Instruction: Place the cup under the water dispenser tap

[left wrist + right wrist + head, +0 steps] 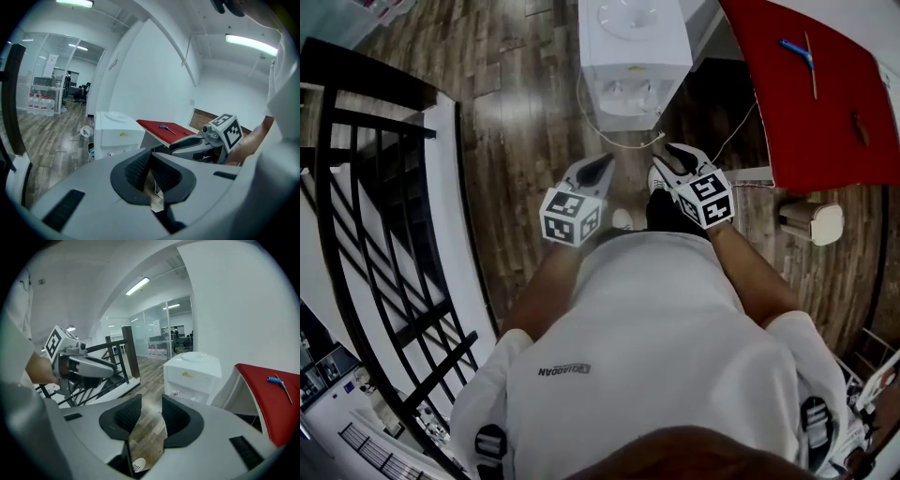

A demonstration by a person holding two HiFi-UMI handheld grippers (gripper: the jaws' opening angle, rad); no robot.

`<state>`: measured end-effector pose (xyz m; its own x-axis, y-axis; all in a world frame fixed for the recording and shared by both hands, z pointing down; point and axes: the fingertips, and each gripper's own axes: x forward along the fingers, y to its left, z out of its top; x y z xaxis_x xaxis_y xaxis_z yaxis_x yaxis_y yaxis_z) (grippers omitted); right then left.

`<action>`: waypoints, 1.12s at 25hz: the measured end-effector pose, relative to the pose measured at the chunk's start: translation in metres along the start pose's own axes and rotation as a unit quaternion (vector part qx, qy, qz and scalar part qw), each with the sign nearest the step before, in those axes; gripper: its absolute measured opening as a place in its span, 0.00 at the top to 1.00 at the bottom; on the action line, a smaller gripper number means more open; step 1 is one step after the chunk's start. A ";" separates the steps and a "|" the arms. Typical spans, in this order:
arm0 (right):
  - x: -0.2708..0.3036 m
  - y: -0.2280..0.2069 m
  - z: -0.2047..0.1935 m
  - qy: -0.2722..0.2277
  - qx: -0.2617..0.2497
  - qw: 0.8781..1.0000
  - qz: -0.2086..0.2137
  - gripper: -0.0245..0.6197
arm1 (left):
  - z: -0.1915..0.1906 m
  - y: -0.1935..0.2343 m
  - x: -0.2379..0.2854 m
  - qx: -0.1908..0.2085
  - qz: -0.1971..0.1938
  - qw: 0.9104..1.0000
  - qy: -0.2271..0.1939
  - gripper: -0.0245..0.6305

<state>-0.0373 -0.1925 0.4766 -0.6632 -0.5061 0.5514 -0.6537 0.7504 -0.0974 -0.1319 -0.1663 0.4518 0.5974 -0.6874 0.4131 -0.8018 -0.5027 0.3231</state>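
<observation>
Head view: person stands facing the water dispenser [633, 56], which is straight ahead across bare wood floor, front face toward them. Red table [825, 103] is just right of it, black railing [356, 187] is well off to the left. Left gripper [598, 165] and right gripper [677, 156] are both held out at waist level, pointing at the dispenser and well short of it. Right sits slightly further forward. No cup in either. Small white round thing [622, 218] on the floor between the grippers; can't tell if it's a cup or a shoe toe.

Left gripper view: jaw tips meet, nothing between them, only floor shows behind the pads. Dispenser is up-left of the jaw line, seen at an angle, with the red table behind it. No cup in sight.

Right gripper view: jaws moderately apart and empty, floor planks visible through the gap. Dispenser is ahead and slightly right of the gap. Its taps [177, 393] are on the face toward this gripper. The same white round thing is low in the gap, close in, still ambiguous.

Read: task not started and cup not clearly located. Find the cup first. Once it's held, the right gripper looks better placed, being spread already and nearly lined up with the taps. The approach looks like a straight push forward.
</observation>
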 end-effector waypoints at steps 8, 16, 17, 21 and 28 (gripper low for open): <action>-0.058 0.018 0.026 -0.061 0.072 0.996 0.003 0.76 | 0.021 -0.034 -0.019 0.030 -0.033 0.999 -0.015 0.97; -0.100 0.006 0.031 -0.092 0.112 0.989 0.030 0.90 | 0.043 -0.062 -0.036 0.041 -0.033 0.997 -0.058 0.97; -0.105 0.007 0.034 -0.101 0.121 0.987 0.042 0.91 | 0.044 -0.066 -0.039 0.039 -0.030 0.997 -0.062 0.97; -0.138 0.011 0.047 -0.149 0.151 0.974 0.079 0.92 | 0.043 -0.088 -0.040 0.025 -0.023 0.997 -0.074 0.97; -0.195 0.028 0.038 -0.182 0.119 0.973 0.080 0.93 | 0.038 -0.151 -0.044 0.029 -0.034 0.995 -0.092 0.97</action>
<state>0.0596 -0.0893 0.3346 -0.8198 -0.5409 0.1878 -0.5692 0.7342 -0.3701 -0.0379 -0.0797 0.3527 0.6420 -0.7320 0.2282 -0.7622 -0.5770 0.2935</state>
